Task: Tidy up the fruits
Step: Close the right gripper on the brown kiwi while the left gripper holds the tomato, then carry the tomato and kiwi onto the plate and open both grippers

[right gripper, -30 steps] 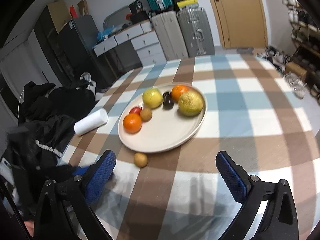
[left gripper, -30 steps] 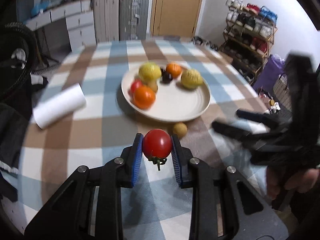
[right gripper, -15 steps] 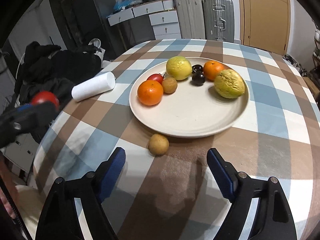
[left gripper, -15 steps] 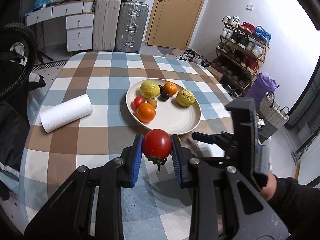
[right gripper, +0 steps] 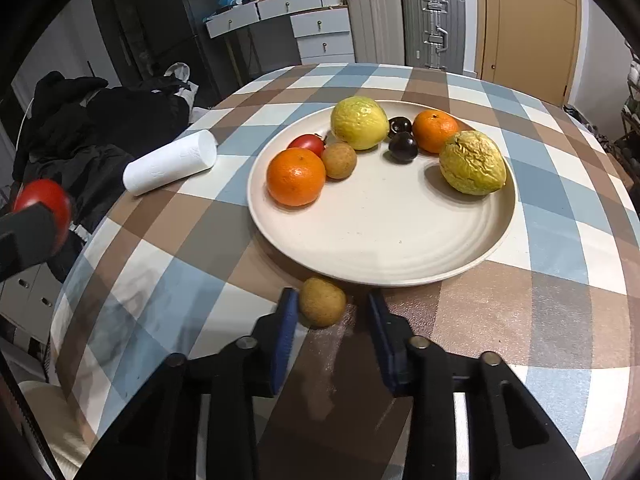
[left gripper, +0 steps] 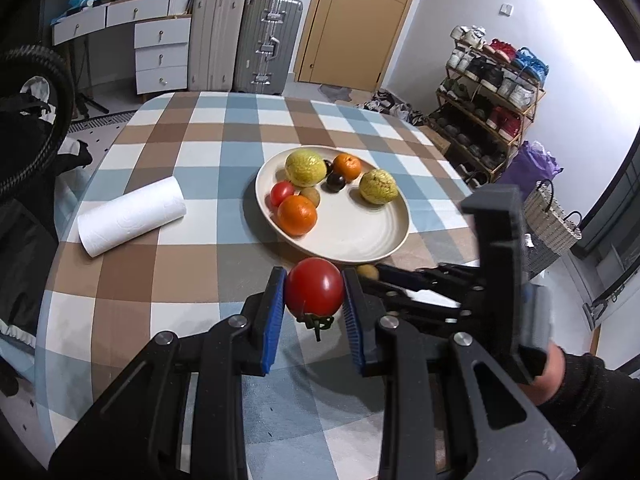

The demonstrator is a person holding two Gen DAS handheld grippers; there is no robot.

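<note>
Your left claw (left gripper: 314, 298) grips a round red tomato (left gripper: 315, 292) above the checked bench (left gripper: 188, 264) — stem down. Your right claw (right gripper: 331, 316) stands part open around a small tan round fruit (right gripper: 322, 301) lying just beside the cream round plate (right gripper: 384, 248) — its pads not yet pressing.

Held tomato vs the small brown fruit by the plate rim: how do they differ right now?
The tomato is clamped between the left gripper pads, off the table; the brown fruit lies on the tablecloth, between the right gripper fingers, which have not closed on it. The tomato is glossy red with a green stem; the brown fruit is dull tan and stemless. The tomato looks larger. Both are round and outside the plate.
</note>
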